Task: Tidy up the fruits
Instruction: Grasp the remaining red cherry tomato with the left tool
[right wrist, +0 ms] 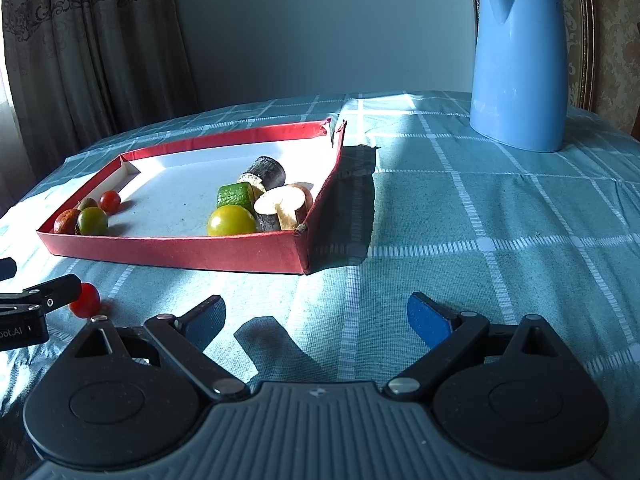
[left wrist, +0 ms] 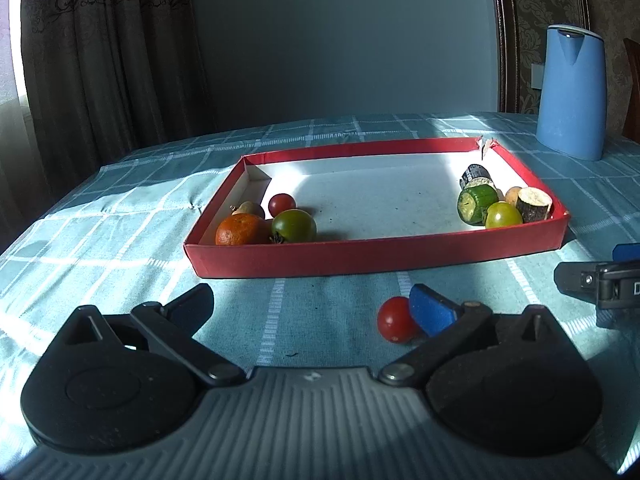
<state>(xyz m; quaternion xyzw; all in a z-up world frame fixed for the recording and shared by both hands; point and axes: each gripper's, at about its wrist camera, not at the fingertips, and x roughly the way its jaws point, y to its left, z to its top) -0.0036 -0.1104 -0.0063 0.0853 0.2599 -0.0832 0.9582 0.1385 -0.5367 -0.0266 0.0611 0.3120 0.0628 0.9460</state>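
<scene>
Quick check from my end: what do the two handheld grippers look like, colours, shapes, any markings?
Both match: the left gripper and right gripper have a grey ribbed body, two round black discs, black linkage arms with silver pivot pins, and fingers faced with blue pads. White lettering shows on each gripper's side. No cables, hands or sleeves in view.

A tray (left wrist: 376, 254) lay on the table (left wrist: 120, 216), with a kettle (left wrist: 570, 92) behind it to the right. Fruits sat in its left corner (left wrist: 264, 224) and right end (left wrist: 500, 202). One tomato (left wrist: 394, 320) lay on the cloth before the tray.
</scene>
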